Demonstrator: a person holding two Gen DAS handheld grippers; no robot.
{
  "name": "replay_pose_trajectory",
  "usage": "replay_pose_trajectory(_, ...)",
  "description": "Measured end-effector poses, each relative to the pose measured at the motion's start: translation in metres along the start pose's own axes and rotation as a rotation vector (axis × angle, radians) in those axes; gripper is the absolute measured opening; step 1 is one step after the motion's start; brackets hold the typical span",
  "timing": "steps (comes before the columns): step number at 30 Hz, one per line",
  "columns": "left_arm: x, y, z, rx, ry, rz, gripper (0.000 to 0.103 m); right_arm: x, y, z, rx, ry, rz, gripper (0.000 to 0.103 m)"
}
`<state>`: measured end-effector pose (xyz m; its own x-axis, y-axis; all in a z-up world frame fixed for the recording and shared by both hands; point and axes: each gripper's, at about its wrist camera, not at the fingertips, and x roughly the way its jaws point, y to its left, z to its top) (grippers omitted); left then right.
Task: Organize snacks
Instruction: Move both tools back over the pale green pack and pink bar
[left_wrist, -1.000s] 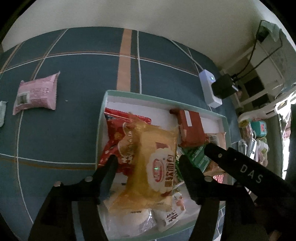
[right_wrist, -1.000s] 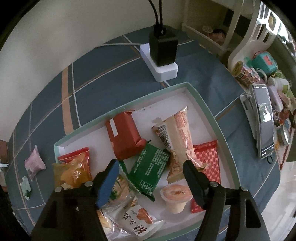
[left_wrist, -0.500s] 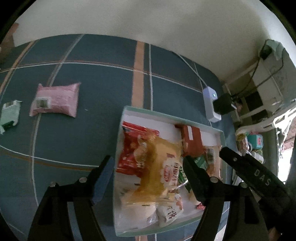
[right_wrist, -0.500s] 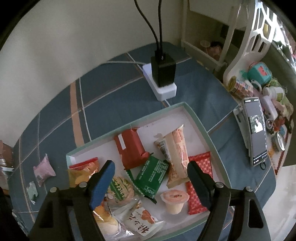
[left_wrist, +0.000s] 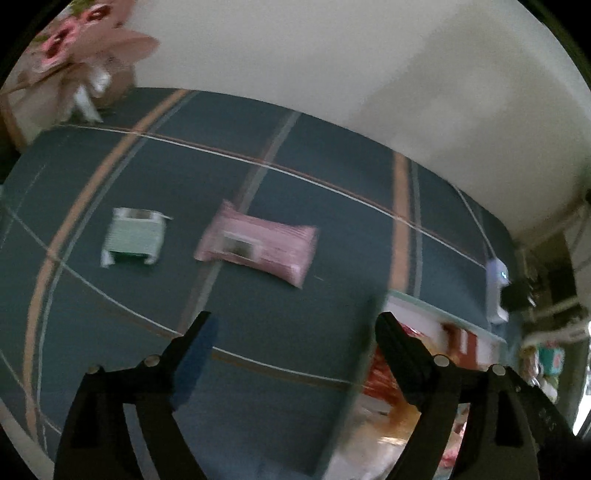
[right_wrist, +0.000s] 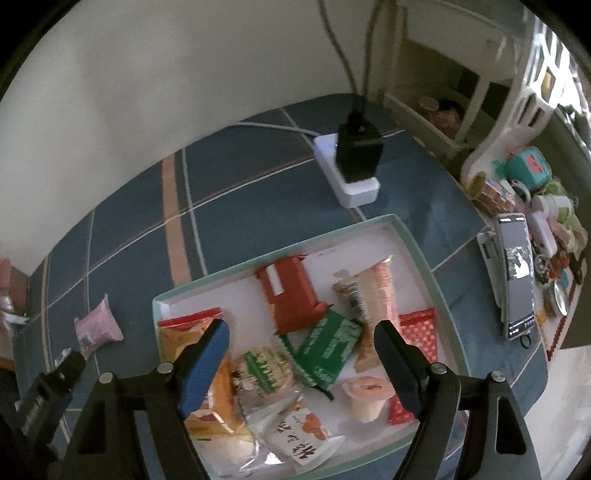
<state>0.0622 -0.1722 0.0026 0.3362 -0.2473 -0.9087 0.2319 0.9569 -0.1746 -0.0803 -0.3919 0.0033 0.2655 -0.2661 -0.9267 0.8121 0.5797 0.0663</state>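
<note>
Two hand-held grippers | left (left_wrist: 291, 325) widening, empty, over cloth | right (right_wrist: 301, 332) spread, empty, above tray (right_wrist: 417, 247)

Snacks in tray (right_wrist: 417, 246), power strip (right_wrist: 355, 192) behind it, two packets (left_wrist: 258, 245) on tablecloth (left_wrist: 303, 332) to its left

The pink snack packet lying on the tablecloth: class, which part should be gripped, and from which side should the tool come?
Grip the pink snack packet across its narrow width at the padded middle, coming down from above. It lies flat on the tablecloth, clear of the pale green packet, so its long edges are free for the open left tool.
</note>
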Motion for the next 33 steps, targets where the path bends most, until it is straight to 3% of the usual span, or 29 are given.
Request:
replay_pose_trajectory(6, -0.004, 0.025, 0.01, -0.02, -0.024, 0.07, 0.09, -0.002, 0.029, -0.006, -0.064, -0.002, 0.014, 0.084)
replay_pose_trajectory(11, -0.006, 0.041, 0.014, -0.047, -0.029, 0.082, 0.09, -0.004, 0.05, -0.012, -0.106, -0.006, 0.023, 0.084)
replay_pose_trajectory(13, -0.006, 0.044, 0.014, -0.057, -0.03, 0.085, 0.091, -0.005, 0.058, -0.014, -0.125, -0.008, 0.027, 0.089)
replay_pose_trajectory(16, -0.008, 0.049, 0.016, -0.055, -0.038, 0.099, 0.1, -0.006, 0.068, -0.016, -0.14, -0.017, 0.034, 0.098)
replay_pose_trajectory(19, -0.009, 0.058, 0.02, -0.063, -0.052, 0.119, 0.1, -0.006, 0.078, -0.019, -0.152, -0.023, 0.043, 0.103)
replay_pose_trajectory(33, -0.007, 0.127, 0.041, -0.153, -0.058, 0.177, 0.101, 0.004, 0.129, -0.034, -0.236, -0.019, 0.091, 0.103)
